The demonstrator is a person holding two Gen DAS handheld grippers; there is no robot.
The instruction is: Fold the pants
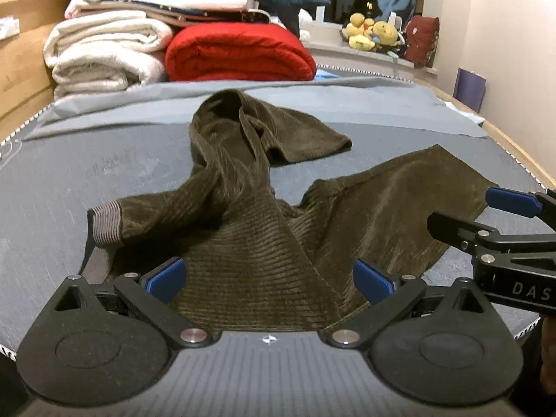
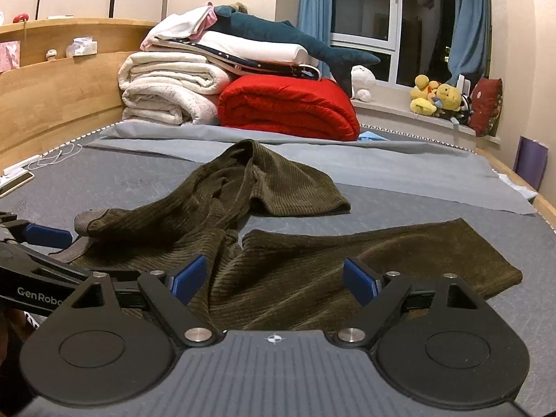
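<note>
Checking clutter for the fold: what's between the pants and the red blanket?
Only a flat grey sheet on the mattress separates the corduroy pants from the red blanket; it shows in both wrist views.

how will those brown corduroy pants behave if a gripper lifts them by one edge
The pants will probably go floppy and drape, since they already lie crumpled and twisted on the bed. The ribbed cloth looks thick, so it likely won't slip from the open left gripper or right gripper once pinched. The loose leg may trail.
</note>
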